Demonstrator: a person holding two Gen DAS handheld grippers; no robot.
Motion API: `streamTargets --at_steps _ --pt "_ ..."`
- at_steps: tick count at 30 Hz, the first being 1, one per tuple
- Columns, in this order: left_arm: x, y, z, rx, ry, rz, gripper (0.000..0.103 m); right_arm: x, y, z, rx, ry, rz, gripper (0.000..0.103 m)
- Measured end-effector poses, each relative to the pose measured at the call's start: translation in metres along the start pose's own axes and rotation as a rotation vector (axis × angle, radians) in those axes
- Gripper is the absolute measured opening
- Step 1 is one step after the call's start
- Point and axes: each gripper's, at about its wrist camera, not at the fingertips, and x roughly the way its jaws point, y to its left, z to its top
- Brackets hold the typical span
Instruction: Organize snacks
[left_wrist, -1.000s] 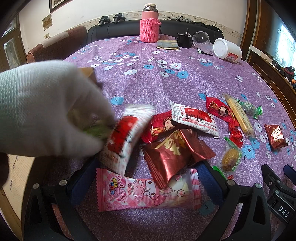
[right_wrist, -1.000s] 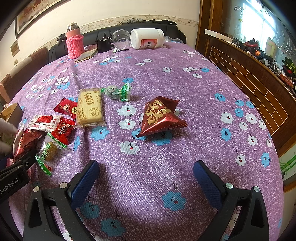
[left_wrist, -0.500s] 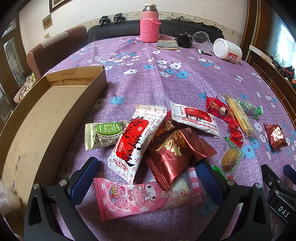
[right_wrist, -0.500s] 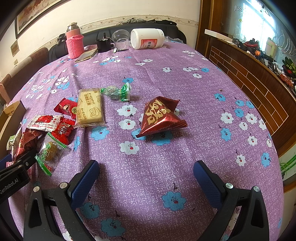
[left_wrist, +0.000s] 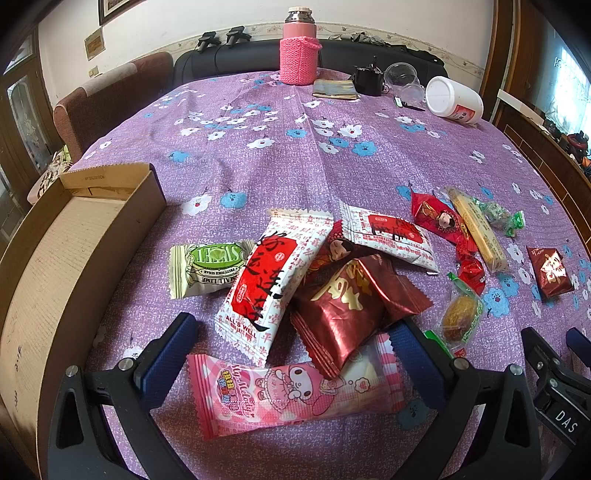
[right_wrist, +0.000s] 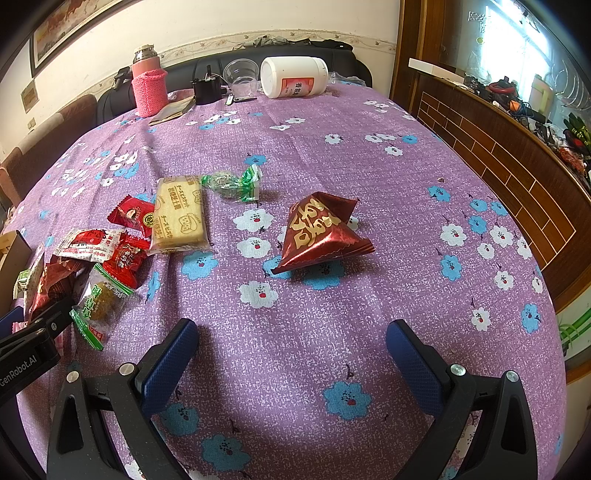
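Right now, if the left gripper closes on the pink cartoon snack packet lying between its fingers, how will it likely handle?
The pink packet looks puffed and glossy, so probably light and somewhat slippery. Its thin film will likely crumple under the pads. The dark red foil packet overlaps its far edge and may shift when it lifts.

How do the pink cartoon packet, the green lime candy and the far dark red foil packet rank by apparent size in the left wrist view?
1. pink cartoon packet, though it lies nearest the camera
2. green lime candy
3. far dark red foil packet
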Motion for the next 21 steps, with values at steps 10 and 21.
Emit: streamTargets --at_steps 10,21 --pt "0.0 -0.0001 0.0001 0.0 0.0 0.0 0.103 -0.0007 -0.0002 -0.0007 0.007 -0.001 -0.002 0.102" --pt "0.0006 -0.0003 0.0027 0.014 0.005 -0.01 0.103 -0.0016 0.0016 0.0002 0.03 0.0 -0.015 0.102"
